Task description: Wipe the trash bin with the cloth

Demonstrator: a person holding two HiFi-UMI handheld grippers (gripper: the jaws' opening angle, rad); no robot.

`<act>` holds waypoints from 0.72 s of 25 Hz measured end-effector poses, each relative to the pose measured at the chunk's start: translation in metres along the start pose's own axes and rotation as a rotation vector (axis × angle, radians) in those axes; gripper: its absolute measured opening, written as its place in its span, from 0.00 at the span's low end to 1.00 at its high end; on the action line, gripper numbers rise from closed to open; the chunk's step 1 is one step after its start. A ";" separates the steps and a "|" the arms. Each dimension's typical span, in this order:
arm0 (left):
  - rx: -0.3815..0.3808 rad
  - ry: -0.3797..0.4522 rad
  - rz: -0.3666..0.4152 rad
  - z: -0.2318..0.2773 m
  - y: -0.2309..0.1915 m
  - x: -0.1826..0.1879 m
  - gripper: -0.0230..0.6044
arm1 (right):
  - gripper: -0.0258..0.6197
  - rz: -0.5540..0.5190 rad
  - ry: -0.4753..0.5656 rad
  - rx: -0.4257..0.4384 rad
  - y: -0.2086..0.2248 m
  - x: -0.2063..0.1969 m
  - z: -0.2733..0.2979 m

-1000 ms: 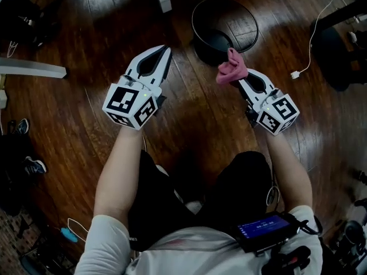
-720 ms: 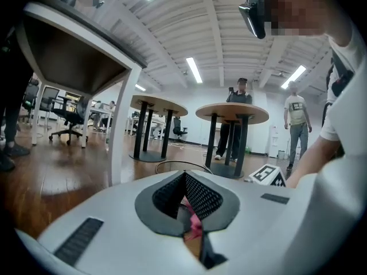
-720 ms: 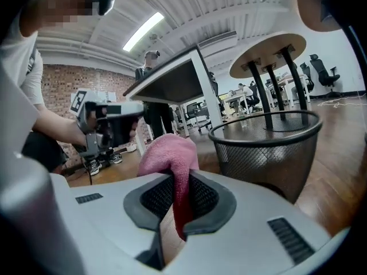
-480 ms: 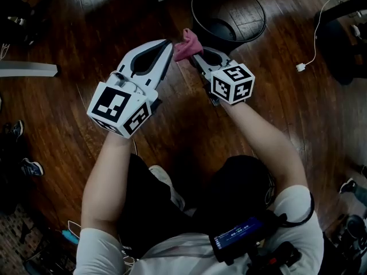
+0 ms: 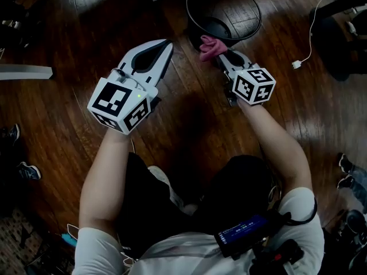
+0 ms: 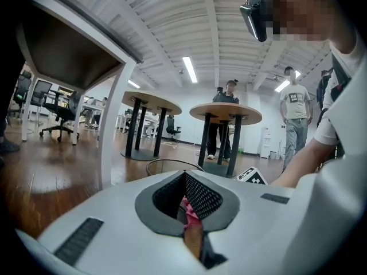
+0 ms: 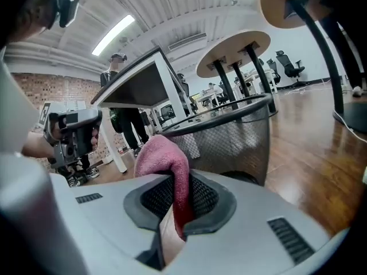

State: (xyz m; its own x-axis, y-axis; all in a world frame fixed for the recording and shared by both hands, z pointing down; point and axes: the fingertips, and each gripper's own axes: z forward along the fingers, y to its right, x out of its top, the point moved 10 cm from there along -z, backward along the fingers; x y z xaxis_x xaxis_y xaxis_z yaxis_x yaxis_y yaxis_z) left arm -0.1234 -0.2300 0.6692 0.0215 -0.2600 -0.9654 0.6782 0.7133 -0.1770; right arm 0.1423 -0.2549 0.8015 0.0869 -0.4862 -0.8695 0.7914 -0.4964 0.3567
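Head view dim, faint sheen on wood floor (image 5: 57, 107); gripper views bright under ceiling tubes (image 6: 189, 69), edges fisheye-bent

White left tongs (image 5: 165, 44) and right tongs (image 5: 222, 57), black-and-white marker cubes (image 5: 121, 105), white short sleeves (image 5: 98, 250), dark trousers (image 5: 157, 205).

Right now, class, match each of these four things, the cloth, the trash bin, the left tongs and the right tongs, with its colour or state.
1. cloth
2. trash bin
3. left tongs
4. right tongs

A. black mesh, standing on the floor
B. shut, holding nothing
C. clamped on the cloth
D. pink

Pairs: 1-D, 2-A, 3-B, 4-C
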 end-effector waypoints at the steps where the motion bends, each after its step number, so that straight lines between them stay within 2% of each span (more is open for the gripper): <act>1: -0.003 -0.006 0.001 0.001 0.001 -0.001 0.05 | 0.11 -0.004 -0.005 -0.014 0.008 -0.001 -0.008; 7: -0.013 -0.026 0.005 0.002 0.004 -0.003 0.05 | 0.11 -0.008 0.000 -0.139 0.059 0.003 -0.038; 12: -0.026 -0.045 0.007 0.005 0.006 -0.004 0.05 | 0.11 0.059 0.047 -0.279 0.103 0.011 -0.037; 18: -0.041 -0.059 0.019 0.006 0.011 -0.003 0.05 | 0.11 0.078 0.048 -0.321 0.124 0.015 -0.029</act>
State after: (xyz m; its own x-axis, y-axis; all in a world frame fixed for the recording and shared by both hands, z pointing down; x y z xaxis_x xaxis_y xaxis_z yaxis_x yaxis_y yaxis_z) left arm -0.1118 -0.2253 0.6718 0.0781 -0.2828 -0.9560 0.6466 0.7442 -0.1673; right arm 0.2587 -0.3028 0.8231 0.1771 -0.4758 -0.8615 0.9309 -0.2032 0.3036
